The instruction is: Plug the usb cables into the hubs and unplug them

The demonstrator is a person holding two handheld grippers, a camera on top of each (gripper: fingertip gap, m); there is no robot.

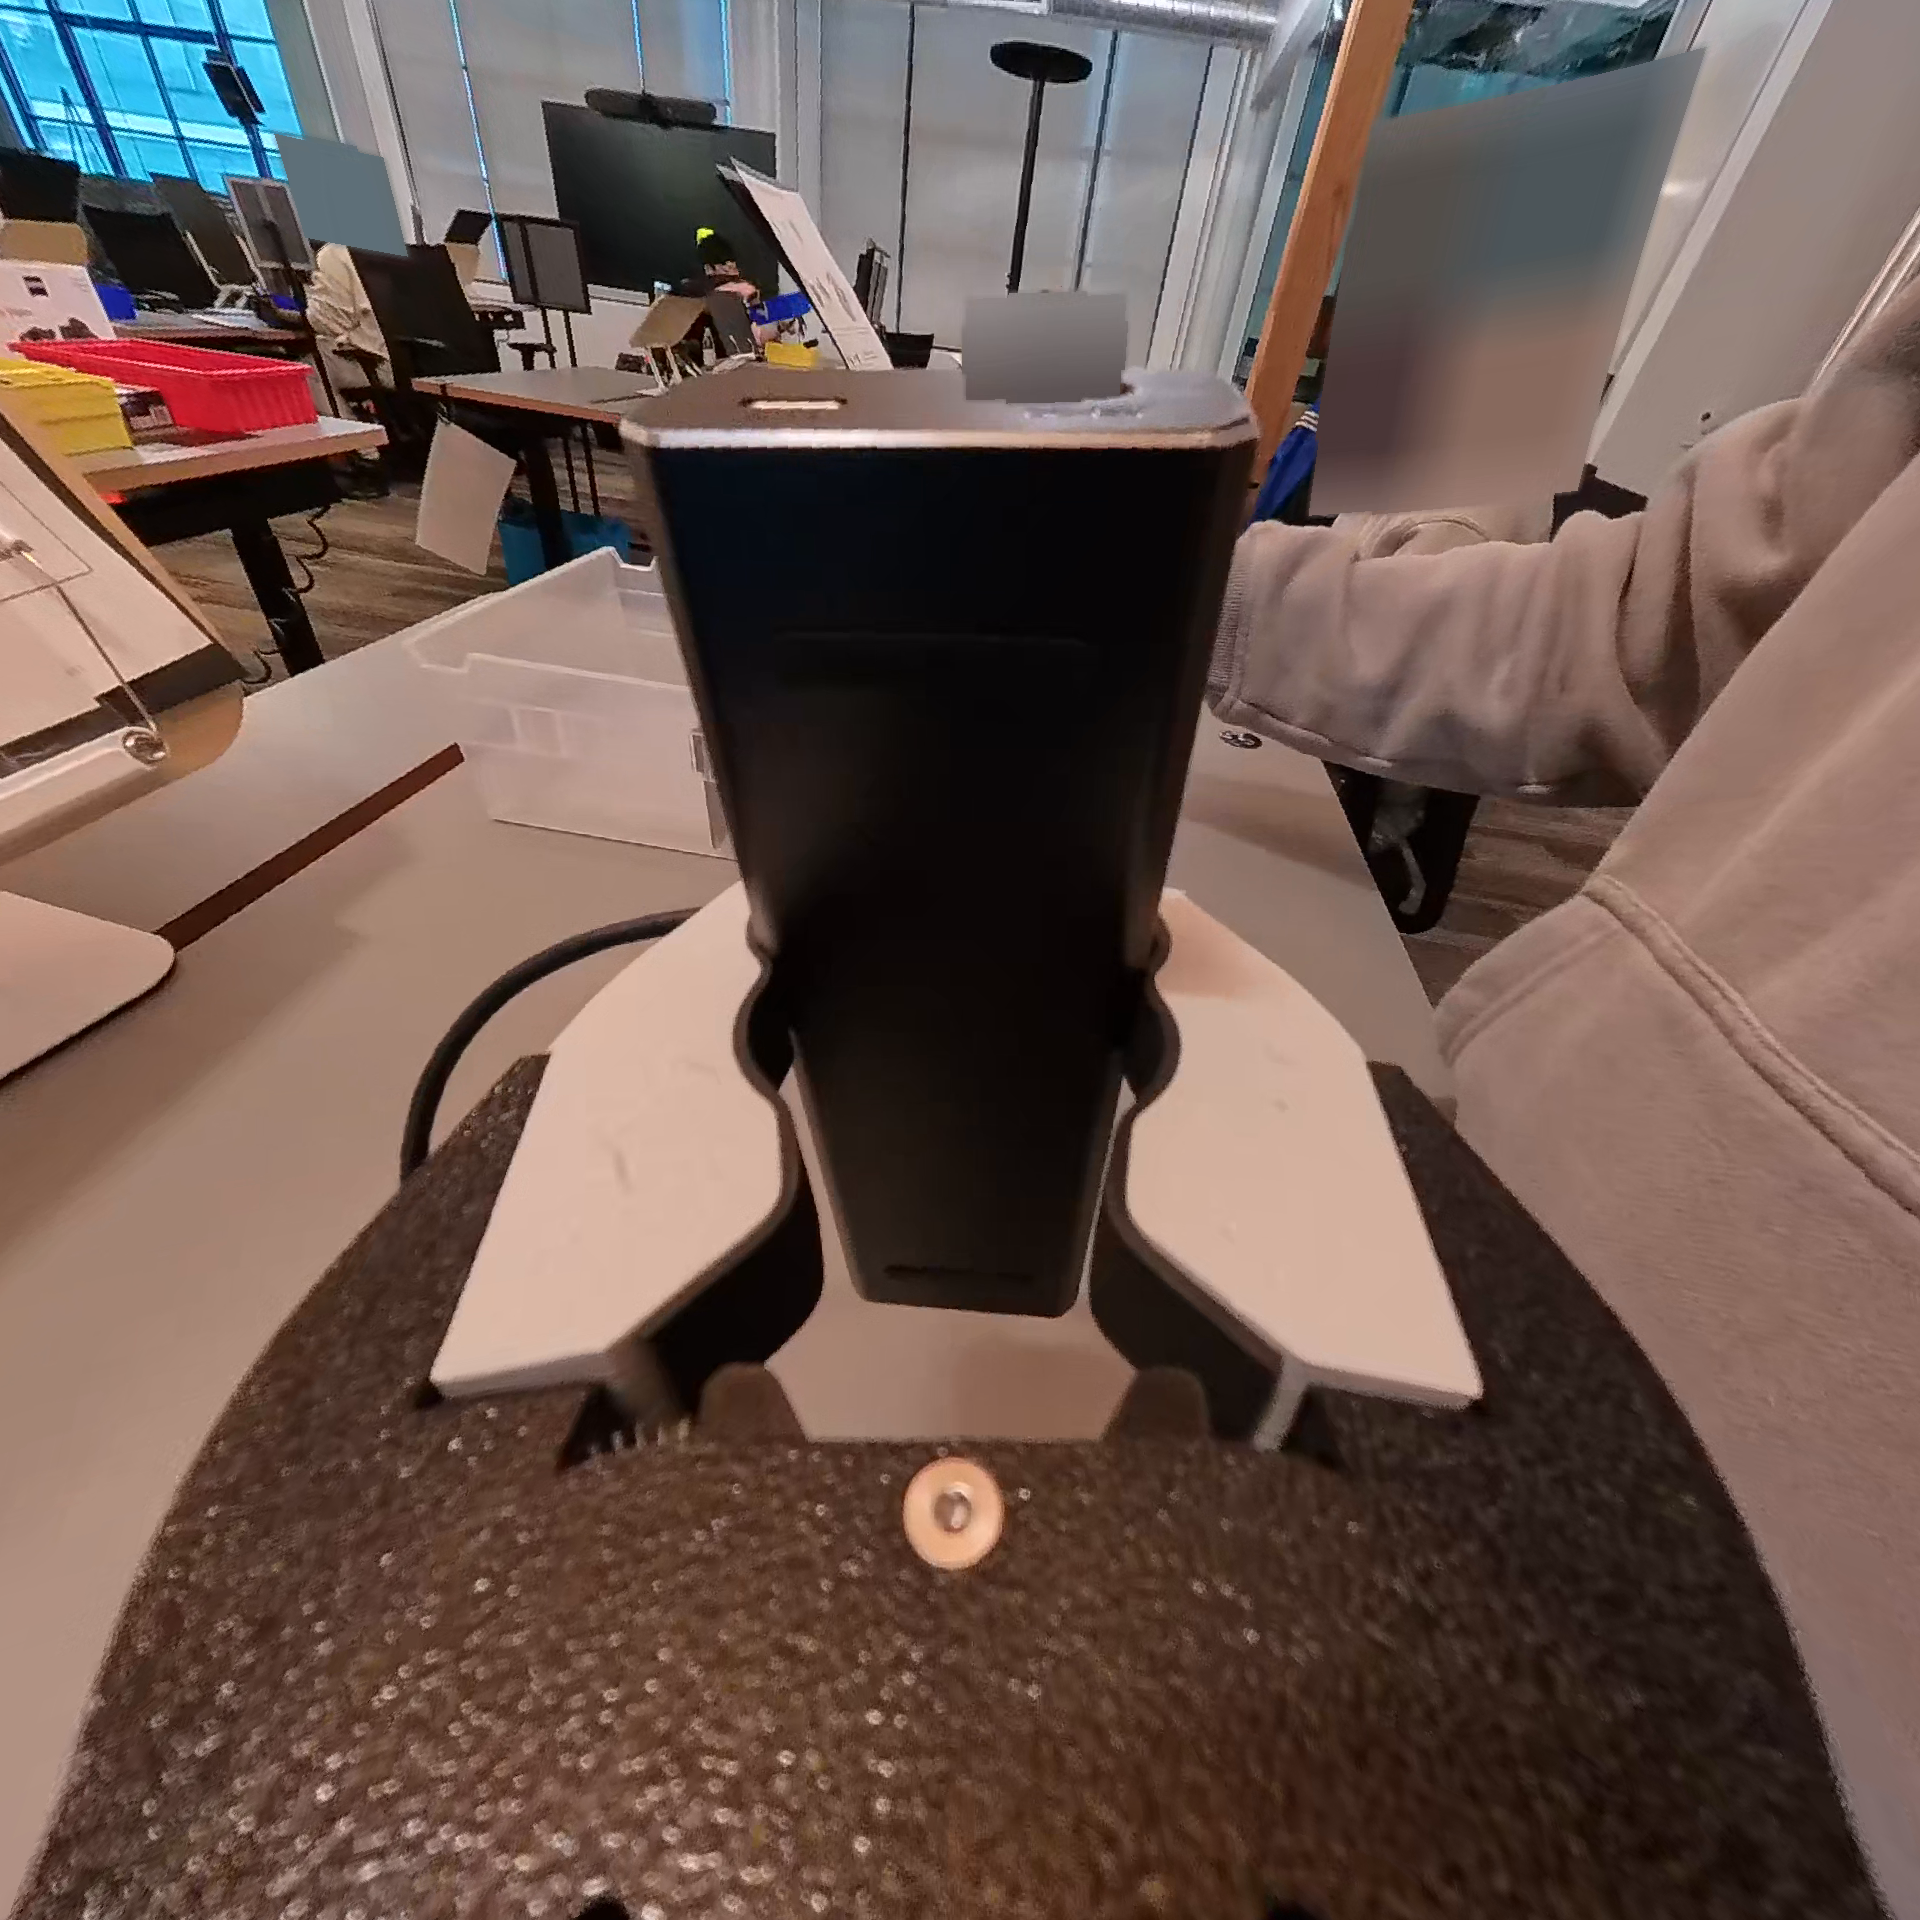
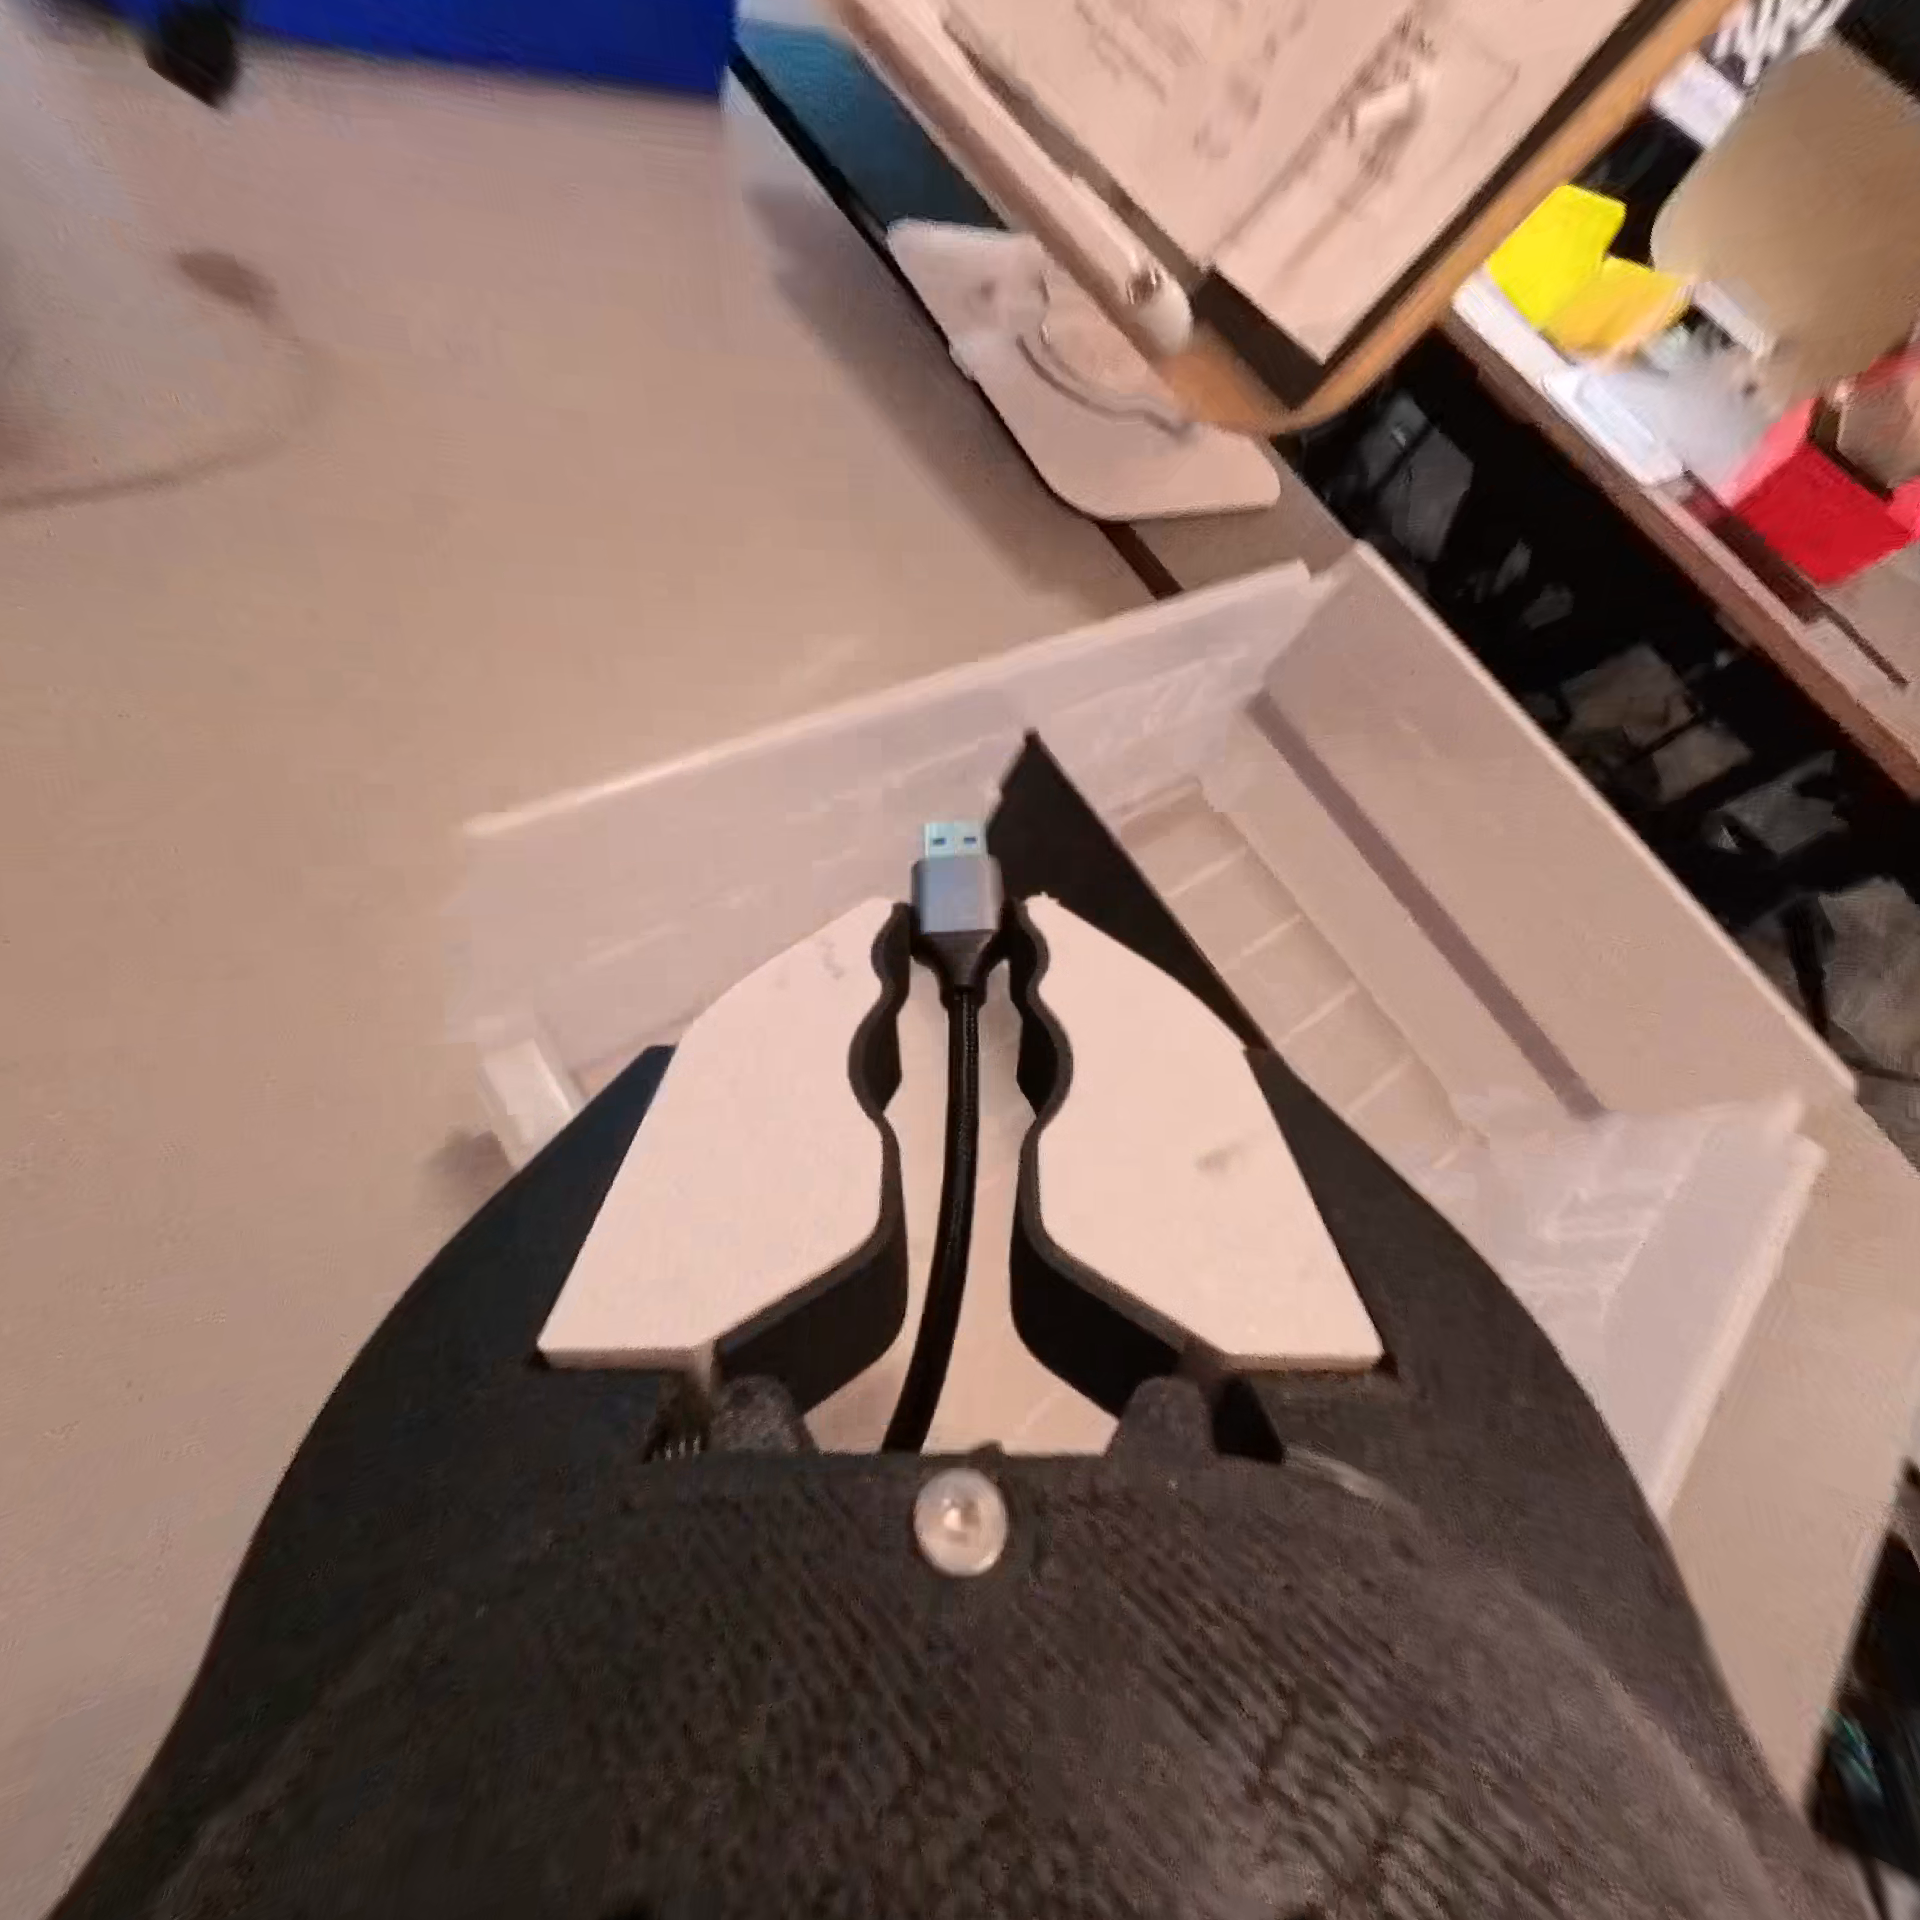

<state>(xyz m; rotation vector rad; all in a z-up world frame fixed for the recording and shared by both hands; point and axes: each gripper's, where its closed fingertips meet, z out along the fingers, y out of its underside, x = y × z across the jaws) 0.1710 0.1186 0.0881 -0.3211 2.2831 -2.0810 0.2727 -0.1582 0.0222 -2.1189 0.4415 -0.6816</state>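
In the left wrist view my left gripper [image 1: 956, 935] is shut on a black hub [image 1: 940, 748]. The hub stands upright between the white fingers [image 1: 644, 1153] and is held above the table, with a port slot [image 1: 795, 405] showing on its top face. A black cable [image 1: 468, 1029] curves out behind the left finger. In the right wrist view my right gripper [image 2: 961, 914] is shut on a USB cable [image 2: 940, 1195] with a black braided cord. Its grey plug [image 2: 956, 883] with a blue-tipped metal end sticks out past the fingertips, over a clear bin. The hub is not in the right wrist view.
A clear plastic bin [image 1: 561, 686] sits on the grey table [image 1: 208, 1195] and also shows in the right wrist view [image 2: 1403, 831]. A tilted board on a stand [image 1: 73, 623] is at the left. A person's beige sleeve [image 1: 1558, 644] fills the right side.
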